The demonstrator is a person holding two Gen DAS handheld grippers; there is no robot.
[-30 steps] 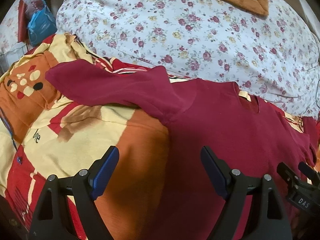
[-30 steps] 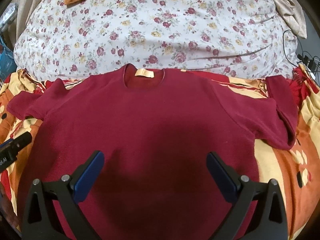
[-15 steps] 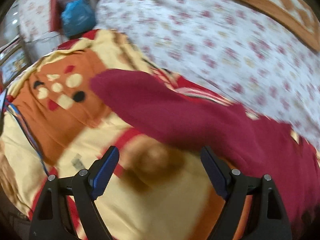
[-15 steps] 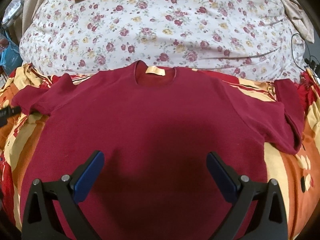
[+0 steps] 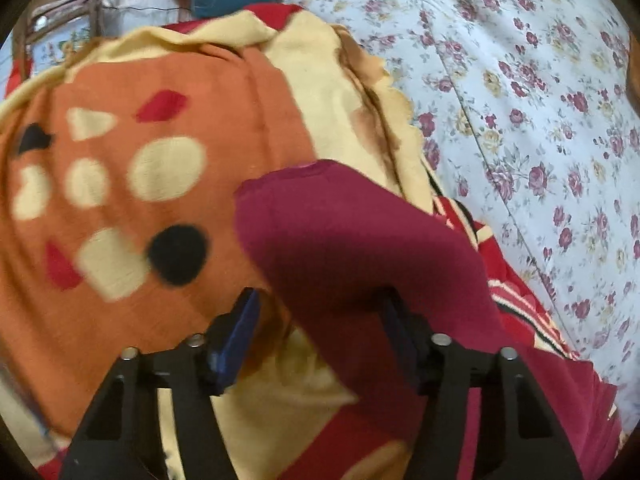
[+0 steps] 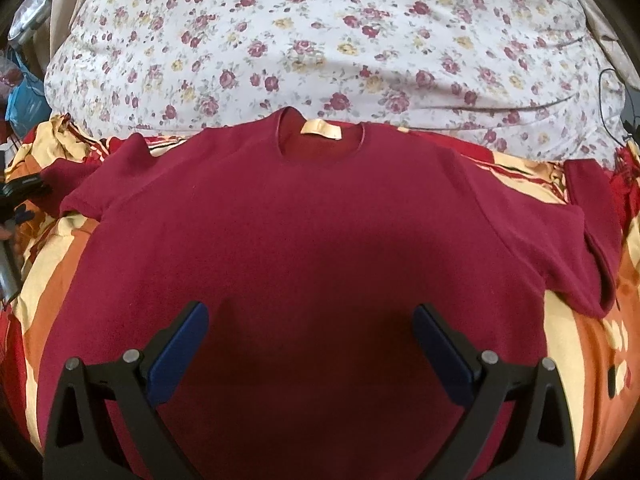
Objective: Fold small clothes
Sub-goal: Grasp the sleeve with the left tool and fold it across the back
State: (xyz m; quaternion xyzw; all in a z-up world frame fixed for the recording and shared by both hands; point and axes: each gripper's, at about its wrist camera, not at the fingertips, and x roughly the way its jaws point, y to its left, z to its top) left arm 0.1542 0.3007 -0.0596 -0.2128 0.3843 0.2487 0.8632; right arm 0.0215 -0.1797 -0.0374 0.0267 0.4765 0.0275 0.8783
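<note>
with left claw (image 5: 316,320) around sleeve (image 5: 340,236)

Your right gripper (image 6: 310,344) hangs over the lower middle of the shirt (image 6: 304,232), jaws spread wide, nothing between them. The shirt lies flat, front up, collar away from you with a pale label (image 6: 320,130) showing inside the neck. One sleeve (image 6: 100,192) reaches left, where the left gripper (image 6: 24,190) sits at its end; the other sleeve (image 6: 588,236) is doubled over itself on the right. Underneath is an orange and yellow blanket (image 6: 576,360), and beyond the collar, a floral quilt (image 6: 320,40).
</note>
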